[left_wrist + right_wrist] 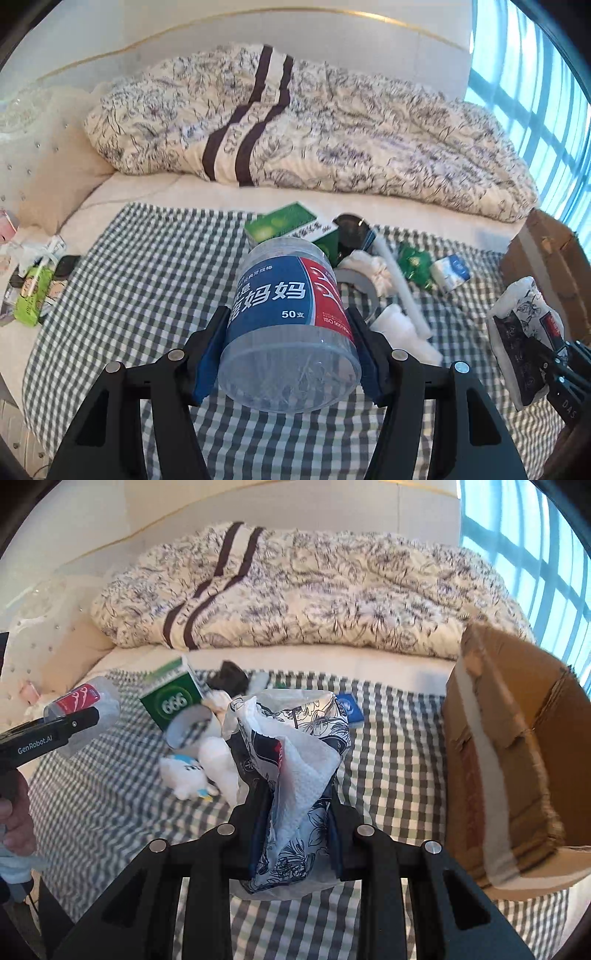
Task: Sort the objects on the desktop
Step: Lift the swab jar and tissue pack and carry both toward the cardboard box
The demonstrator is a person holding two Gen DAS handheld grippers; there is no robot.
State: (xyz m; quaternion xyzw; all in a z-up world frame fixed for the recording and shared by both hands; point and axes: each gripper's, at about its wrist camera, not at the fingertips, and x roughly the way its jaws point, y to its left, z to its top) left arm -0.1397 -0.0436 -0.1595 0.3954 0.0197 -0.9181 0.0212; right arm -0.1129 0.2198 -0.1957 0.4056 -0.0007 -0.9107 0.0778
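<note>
Both grippers are carrying something, so the sorting is looking underway but far from done. The left gripper (290, 347) is clamping a clear plastic jar with a blue and red label (288, 321) in its jaws above the checked cloth (147, 266). The right gripper (295, 812) is pinching a floral-printed soft tissue pack (291, 760) near the open brown cardboard box (517, 760). A green carton (173, 701), a blue tissue packet (349, 710), a white plush toy (188, 775) and other clutter are still lying on the cloth.
</note>
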